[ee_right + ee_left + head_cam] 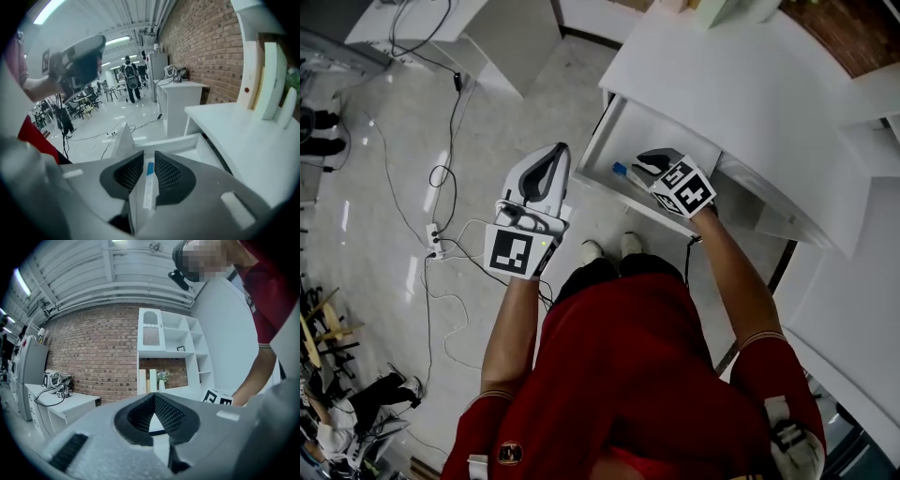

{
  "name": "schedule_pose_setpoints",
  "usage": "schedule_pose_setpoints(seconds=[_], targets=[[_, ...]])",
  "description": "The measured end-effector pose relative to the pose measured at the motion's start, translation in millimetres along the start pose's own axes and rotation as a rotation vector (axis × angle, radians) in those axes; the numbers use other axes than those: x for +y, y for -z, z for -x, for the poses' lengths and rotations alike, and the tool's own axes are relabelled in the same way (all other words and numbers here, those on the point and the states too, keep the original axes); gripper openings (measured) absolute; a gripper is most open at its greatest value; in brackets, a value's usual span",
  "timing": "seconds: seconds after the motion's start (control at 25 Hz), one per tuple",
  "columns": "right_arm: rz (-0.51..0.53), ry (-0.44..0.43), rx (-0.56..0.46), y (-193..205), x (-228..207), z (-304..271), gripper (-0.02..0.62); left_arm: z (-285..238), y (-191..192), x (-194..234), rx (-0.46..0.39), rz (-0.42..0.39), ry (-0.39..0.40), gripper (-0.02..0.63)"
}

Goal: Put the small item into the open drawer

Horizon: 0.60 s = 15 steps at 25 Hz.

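Head and right gripper views both overlook the drawer (623, 136).

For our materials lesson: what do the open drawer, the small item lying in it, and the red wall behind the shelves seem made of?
Drawer: probably painted or laminated board; flat, matte white, sharp-edged panels.
Small item: likely plastic; smooth white tube with a blue end.
Wall: brick, seemingly; rough red courses with pale mortar lines.
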State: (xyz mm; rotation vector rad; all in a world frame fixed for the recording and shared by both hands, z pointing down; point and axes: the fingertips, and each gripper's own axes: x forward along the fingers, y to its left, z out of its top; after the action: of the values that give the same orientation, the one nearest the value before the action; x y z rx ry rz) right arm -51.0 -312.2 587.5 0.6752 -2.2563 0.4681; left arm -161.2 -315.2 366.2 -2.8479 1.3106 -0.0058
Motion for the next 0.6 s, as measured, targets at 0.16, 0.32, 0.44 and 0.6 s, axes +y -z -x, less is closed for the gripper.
schedule_pose_setpoints(seconds=[0.16, 0.32, 0.44, 0.6], targets=[[0.009, 0.036, -0.163, -42.0, 10.2, 31.9, 0.059, -1.5, -3.5, -8.7, -0.012, 0.001, 0.019, 0.000], [-0.009, 0.060, -0.332, -79.7, 25.5, 67.2, 0.031, 0.1, -8.7, -16.3, -0.023, 0.001, 0.035, 0.000], [-0.020, 0.068, -0.459, -105.2, 39.9, 95.5, 0.012, 1.4, -13.6, -23.1, -0.037, 0.004, 0.047, 0.000], [-0.050, 0.073, -0.624, -129.3, 62.3, 131.3, 0.012, 4.6, -21.2, -34.9, -0.057, 0.015, 0.061, 0.000]])
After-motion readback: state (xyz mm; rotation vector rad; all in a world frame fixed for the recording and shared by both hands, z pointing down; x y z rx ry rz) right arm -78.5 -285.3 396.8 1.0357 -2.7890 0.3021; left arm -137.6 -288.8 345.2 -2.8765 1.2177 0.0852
